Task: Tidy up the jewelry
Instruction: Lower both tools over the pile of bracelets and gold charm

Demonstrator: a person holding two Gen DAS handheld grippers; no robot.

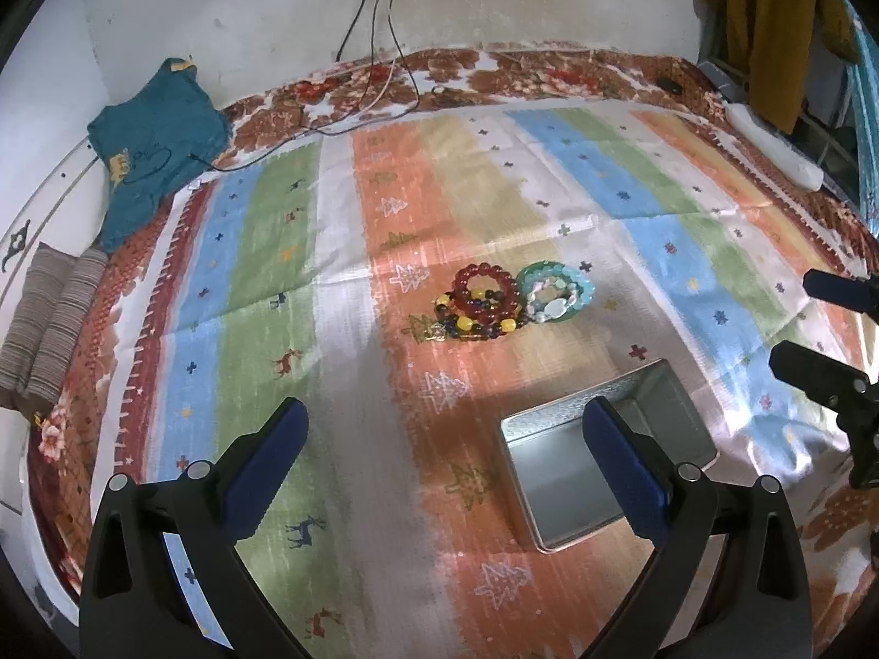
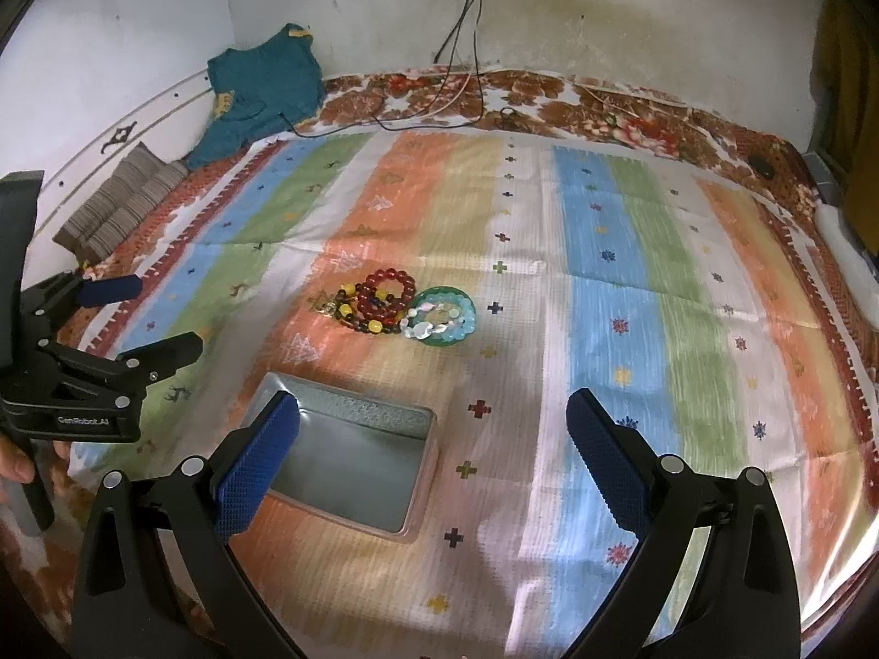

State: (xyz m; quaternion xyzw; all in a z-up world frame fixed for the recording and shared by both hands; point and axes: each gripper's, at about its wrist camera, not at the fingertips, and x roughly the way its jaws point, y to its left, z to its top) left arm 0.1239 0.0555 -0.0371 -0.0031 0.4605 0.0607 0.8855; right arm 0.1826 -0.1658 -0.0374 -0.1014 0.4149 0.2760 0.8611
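A pile of bead bracelets lies mid-cloth: red beads (image 1: 486, 288), dark and yellow beads (image 1: 472, 324), and teal and pale blue ones (image 1: 556, 292). The pile also shows in the right wrist view (image 2: 409, 310). An open, empty metal tin (image 1: 571, 486) sits nearer than the pile; it shows in the right wrist view too (image 2: 351, 467). My left gripper (image 1: 445, 428) is open and empty, held above the cloth left of the tin. My right gripper (image 2: 434, 425) is open and empty, above the tin's right side.
A striped cloth (image 1: 340, 252) covers a floral bed. A teal garment (image 1: 159, 137) and striped folded fabric (image 1: 49, 318) lie at the far left. Cables (image 1: 379, 82) trail from the wall. A white power strip (image 1: 774, 145) lies at the right edge.
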